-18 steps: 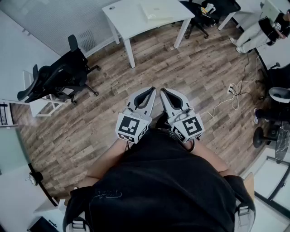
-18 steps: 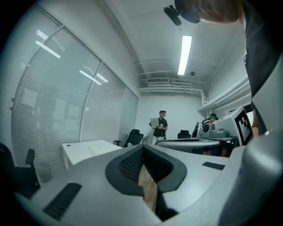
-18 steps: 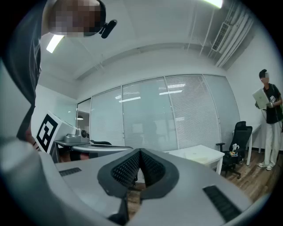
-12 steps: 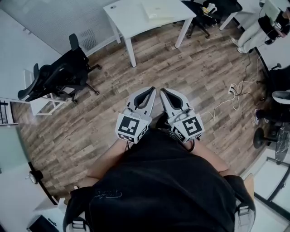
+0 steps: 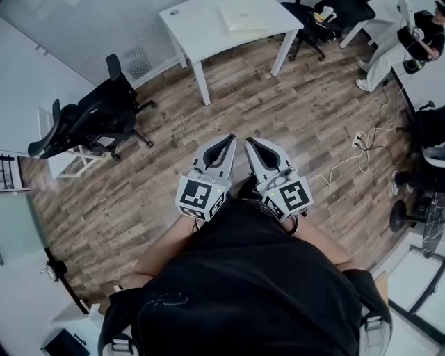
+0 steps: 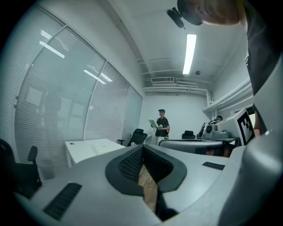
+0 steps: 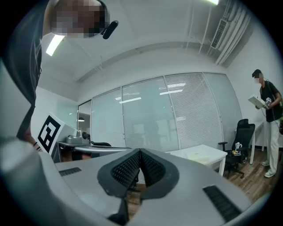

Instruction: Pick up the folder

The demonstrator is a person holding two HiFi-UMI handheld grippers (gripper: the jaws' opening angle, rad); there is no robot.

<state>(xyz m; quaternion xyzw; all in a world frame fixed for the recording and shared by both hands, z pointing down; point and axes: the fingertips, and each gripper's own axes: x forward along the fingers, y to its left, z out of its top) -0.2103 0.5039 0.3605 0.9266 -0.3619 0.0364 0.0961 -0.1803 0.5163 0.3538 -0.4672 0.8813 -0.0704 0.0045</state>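
A pale folder (image 5: 240, 17) lies flat on the white table (image 5: 198, 28) at the far end of the room, well ahead of both grippers. My left gripper (image 5: 228, 141) and right gripper (image 5: 250, 142) are held side by side close to my body, above the wooden floor, both shut with nothing between the jaws. In the left gripper view the shut fingertips (image 6: 142, 148) point toward the table (image 6: 88, 148). In the right gripper view the gripper (image 7: 140, 152) is also shut, and the table (image 7: 201, 155) with the folder (image 7: 197, 153) stands right of it.
A black office chair (image 5: 90, 118) stands at the left, and another chair (image 5: 309, 28) right of the table. A person (image 5: 400, 42) is at the far right near a desk; white cables and a power strip (image 5: 358, 142) lie on the floor.
Both grippers stay shut and keep their place before my body. The person at the top right has shifted their legs a little.
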